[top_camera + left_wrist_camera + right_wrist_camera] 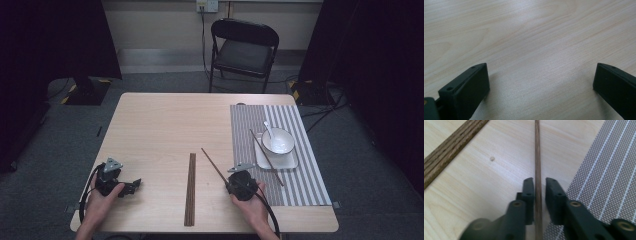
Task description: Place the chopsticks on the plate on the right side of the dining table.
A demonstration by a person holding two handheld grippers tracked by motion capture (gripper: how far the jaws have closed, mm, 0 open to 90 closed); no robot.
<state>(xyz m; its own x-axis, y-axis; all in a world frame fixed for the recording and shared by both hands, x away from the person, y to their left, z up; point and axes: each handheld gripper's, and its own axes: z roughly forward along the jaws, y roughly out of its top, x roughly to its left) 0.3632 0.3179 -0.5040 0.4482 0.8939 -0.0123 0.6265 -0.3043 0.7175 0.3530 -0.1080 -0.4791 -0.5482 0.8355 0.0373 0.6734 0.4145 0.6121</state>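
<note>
A dark wooden chopstick [214, 164] lies slantwise on the table just left of the striped placemat [300, 185]. My right gripper [231, 184] sits at its near end. In the right gripper view the chopstick [537, 150] runs straight between the jaws of my right gripper [539, 180]; they stand narrowly open, with a thin gap on the right side. A second chopstick [266, 156] rests across the white plate [290, 162]. My left gripper [133, 184] rests low at the table's front left. Its jaws [541, 66] are wide open over bare wood.
A white bowl [281, 142] with a white spoon [268, 129] in it stands on the plate on the placemat [604, 170]. A long dark wooden strip [190, 189] [449, 150] lies at the front middle. A black folding chair [243, 50] stands behind the table.
</note>
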